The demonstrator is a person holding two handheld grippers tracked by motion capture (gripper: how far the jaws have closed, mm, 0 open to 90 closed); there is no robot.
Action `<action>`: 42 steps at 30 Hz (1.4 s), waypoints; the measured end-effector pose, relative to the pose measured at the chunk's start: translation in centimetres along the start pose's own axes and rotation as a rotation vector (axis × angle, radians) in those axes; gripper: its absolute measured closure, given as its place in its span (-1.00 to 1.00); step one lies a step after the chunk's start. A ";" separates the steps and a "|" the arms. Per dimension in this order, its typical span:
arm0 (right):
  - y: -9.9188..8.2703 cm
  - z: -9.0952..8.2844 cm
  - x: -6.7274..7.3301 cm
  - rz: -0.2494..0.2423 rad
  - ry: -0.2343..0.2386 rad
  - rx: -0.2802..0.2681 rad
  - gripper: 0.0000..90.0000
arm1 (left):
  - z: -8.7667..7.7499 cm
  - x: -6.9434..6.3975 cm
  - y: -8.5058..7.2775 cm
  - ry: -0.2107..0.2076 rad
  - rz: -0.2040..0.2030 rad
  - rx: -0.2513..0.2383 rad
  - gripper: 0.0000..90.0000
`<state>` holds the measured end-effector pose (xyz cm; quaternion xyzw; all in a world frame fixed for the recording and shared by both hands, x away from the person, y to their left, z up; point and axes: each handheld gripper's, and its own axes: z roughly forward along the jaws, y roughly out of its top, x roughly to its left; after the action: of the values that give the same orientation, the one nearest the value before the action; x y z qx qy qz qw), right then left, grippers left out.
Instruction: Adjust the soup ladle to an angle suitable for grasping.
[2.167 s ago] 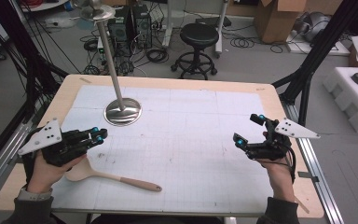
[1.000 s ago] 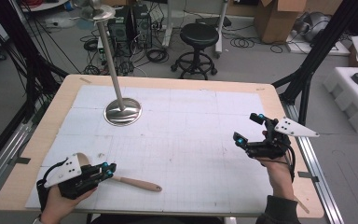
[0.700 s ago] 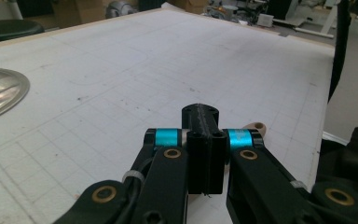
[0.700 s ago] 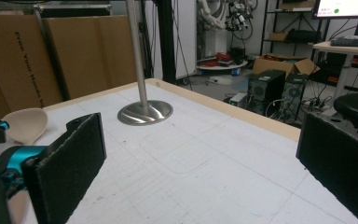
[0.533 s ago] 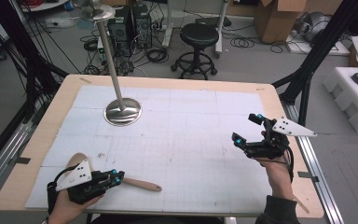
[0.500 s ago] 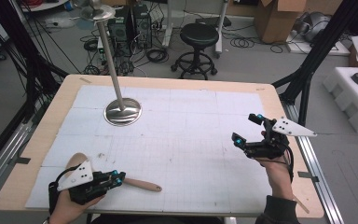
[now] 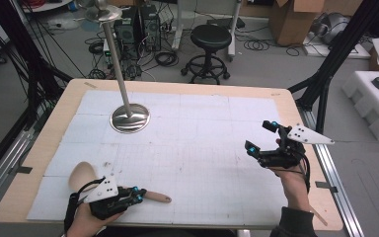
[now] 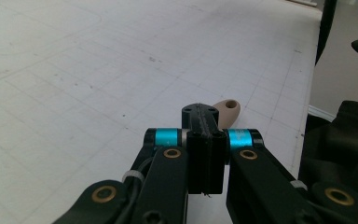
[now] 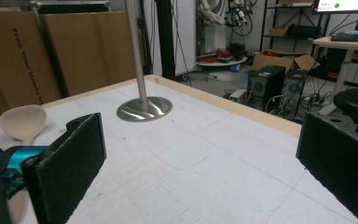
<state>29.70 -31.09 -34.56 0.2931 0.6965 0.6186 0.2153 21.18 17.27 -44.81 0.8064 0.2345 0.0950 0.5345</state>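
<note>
The wooden spoon [image 7: 86,176] lies at the near left corner of the surface [image 7: 202,148], its pale bowl toward the left edge and its handle running right along the near edge. In the left gripper view the rounded handle tip with its small hole [image 8: 227,110] shows just past the jaws. The left gripper [image 7: 137,195] sits low over the handle, pointing right, and its jaws are pressed together on the spoon's handle, pinching it between the pads. The person's left hand [image 7: 86,222] comes in from the bottom edge behind it.

Farther off, near the back left of the surface, a metal stand [image 7: 129,117] with a round shiny base and a thin upright pole rests well apart from the spoon. The right gripper view shows the spoon's bowl [image 9: 23,122] at its left, with the stand's base [image 9: 144,108] behind it.

The right gripper [image 7: 262,136] hangs above the right side of the surface, well apart from the spoon, with its jaws spread wide and nothing between them.
</note>
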 end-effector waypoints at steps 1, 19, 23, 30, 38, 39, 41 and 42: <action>0.0 0.0 0.0 0.004 0.001 0.002 -0.99 | 0.2 -0.1 0.0 -0.005 0.001 0.007 1.00; -0.1 0.0 0.0 0.004 -0.001 0.002 -0.99 | 2.1 -1.4 0.0 -0.007 -0.025 0.071 1.00; -0.1 0.0 0.0 0.000 0.001 0.007 -0.99 | 2.4 -1.4 -0.1 -0.002 -0.018 0.089 1.00; -0.1 0.0 -0.1 0.005 -0.002 0.006 -0.99 | 2.5 -1.1 0.0 -0.011 -0.026 0.086 1.00; -0.1 -0.1 0.0 0.004 -0.001 0.005 -0.99 | 2.7 -0.7 0.3 -0.029 -0.058 0.116 1.00; -0.1 -0.1 0.0 0.005 -0.002 0.005 -0.99 | 2.8 -0.6 0.3 -0.028 -0.061 0.120 1.00; -0.1 -0.1 0.0 0.005 -0.003 0.005 -0.99 | 2.8 -0.5 0.4 -0.033 -0.070 0.128 1.00; -0.1 0.0 0.0 0.004 -0.005 0.007 -0.99 | 2.8 -0.4 0.4 -0.033 -0.073 0.131 1.00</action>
<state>29.65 -31.13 -34.68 0.2965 0.6975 0.6160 0.2148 22.06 14.58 -45.53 0.8319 0.2608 0.0467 0.4876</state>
